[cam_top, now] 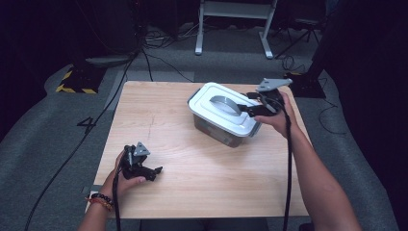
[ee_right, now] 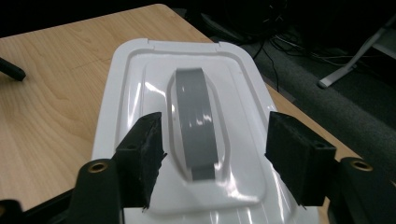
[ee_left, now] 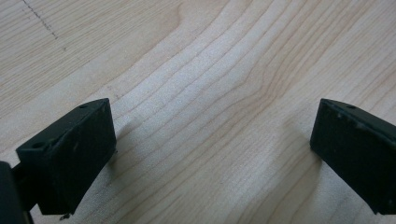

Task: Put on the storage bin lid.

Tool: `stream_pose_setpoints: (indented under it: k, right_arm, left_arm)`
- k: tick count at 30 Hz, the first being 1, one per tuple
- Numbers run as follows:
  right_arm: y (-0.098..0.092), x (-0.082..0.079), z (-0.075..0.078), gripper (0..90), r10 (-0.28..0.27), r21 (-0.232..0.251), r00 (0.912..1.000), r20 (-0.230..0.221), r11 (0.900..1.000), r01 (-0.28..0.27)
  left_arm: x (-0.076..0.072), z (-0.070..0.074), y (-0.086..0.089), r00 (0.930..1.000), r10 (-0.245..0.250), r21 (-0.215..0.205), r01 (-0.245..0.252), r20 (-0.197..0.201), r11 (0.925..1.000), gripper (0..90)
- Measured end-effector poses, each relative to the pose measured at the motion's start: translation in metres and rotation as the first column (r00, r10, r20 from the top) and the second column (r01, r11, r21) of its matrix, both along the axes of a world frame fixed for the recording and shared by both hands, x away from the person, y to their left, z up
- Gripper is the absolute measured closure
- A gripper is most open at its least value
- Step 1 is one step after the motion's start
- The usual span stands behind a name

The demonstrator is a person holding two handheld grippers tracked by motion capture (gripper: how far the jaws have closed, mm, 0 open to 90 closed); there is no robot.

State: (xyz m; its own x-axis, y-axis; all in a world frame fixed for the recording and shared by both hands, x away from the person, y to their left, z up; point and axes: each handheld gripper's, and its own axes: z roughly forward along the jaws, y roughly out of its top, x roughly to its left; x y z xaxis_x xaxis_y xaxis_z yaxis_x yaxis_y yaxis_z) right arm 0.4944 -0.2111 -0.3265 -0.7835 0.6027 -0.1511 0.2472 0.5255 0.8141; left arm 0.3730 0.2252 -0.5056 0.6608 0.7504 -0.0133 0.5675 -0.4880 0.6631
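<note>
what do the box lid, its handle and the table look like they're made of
Lid: probably glossy white plastic, with sharp highlights and moulded ridges. Handle: grey, smooth, likely plastic too, with a softer sheen. Table: light wood or wood-look laminate, matte, with grain lines visible; which of the two is unclear.

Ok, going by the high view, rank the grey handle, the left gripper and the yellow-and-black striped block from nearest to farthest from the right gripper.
1. Grey handle: on the white lid, just left of the right gripper.
2. Left gripper: near the table's front-left corner, resting on the wood.
3. Yellow-and-black striped block: on the floor beyond the table's far-left corner.
</note>
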Motion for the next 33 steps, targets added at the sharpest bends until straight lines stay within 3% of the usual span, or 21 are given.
stream_pose_setpoints:
  k: [6,8,11,12,13,14,20,21,25,29,31,33]
  right_arm:
    - [-0.056,-0.049,-0.011,29.3,-0.046,0.032,0.9985,0.029,0.998,0.045]
    - [-0.072,-0.065,-0.025,27.9,-0.059,0.024,0.9978,0.030,0.998,0.059]
    - [-0.085,-0.081,-0.050,26.1,-0.066,-0.025,0.9978,0.008,0.998,0.066]
    - [-0.085,-0.081,-0.050,26.1,-0.066,-0.025,0.9978,0.008,0.998,0.066]
    - [-0.089,-0.085,-0.059,25.7,-0.071,-0.044,0.9975,-0.003,0.997,0.071]
    - [-0.095,-0.091,-0.079,25.9,-0.083,-0.063,0.9961,-0.031,0.995,0.081]
    - [-0.110,-0.100,-0.127,25.5,-0.097,-0.075,0.9852,-0.142,0.993,0.087]
    - [-0.110,-0.100,-0.127,25.5,-0.097,-0.075,0.9852,-0.142,0.993,0.087]
    - [-0.122,-0.104,-0.154,24.9,-0.132,-0.046,0.9709,-0.200,0.991,0.125]
    - [-0.127,-0.107,-0.170,22.3,-0.171,-0.066,0.9606,-0.219,0.985,0.160]
    - [-0.128,-0.107,-0.173,21.0,-0.175,-0.052,0.9598,-0.219,0.984,0.168]
    - [-0.133,-0.111,-0.177,20.9,-0.188,-0.015,0.9632,-0.192,0.982,0.189]
  left_arm:
    - [0.000,0.000,0.000,1.0000,0.000,0.000,0.000,-0.001,1.0000,0.5]
    - [0.000,0.000,0.000,1.0000,0.002,0.000,-0.002,-0.001,1.0000,0.5]
    - [0.000,0.000,-0.001,1.0000,0.005,0.000,-0.005,-0.001,1.0000,0.5]
    - [0.000,0.000,-0.001,1.0000,0.005,0.000,-0.005,-0.001,1.0000,0.5]
    - [0.000,0.000,-0.001,1.0000,0.006,0.000,-0.006,-0.001,1.0000,0.5]
    - [0.000,0.000,-0.001,1.0000,0.007,-0.001,-0.007,-0.001,1.0000,0.5]
    - [0.000,0.000,-0.001,0.9999,0.011,-0.001,-0.011,-0.001,0.9999,0.5]
    - [0.000,0.000,-0.001,0.9999,0.011,-0.001,-0.011,-0.001,0.9999,0.5]
    - [0.000,0.000,-0.001,0.9999,0.011,-0.001,-0.011,0.000,0.9999,0.5]
    - [0.000,0.000,-0.001,0.9999,0.011,0.000,-0.011,0.000,0.9999,0.5]
    - [0.000,0.000,-0.001,0.9999,0.011,-0.001,-0.011,-0.001,0.9999,0.5]
    - [0.000,0.000,-0.001,0.9999,0.012,-0.001,-0.012,-0.001,0.9999,0.5]
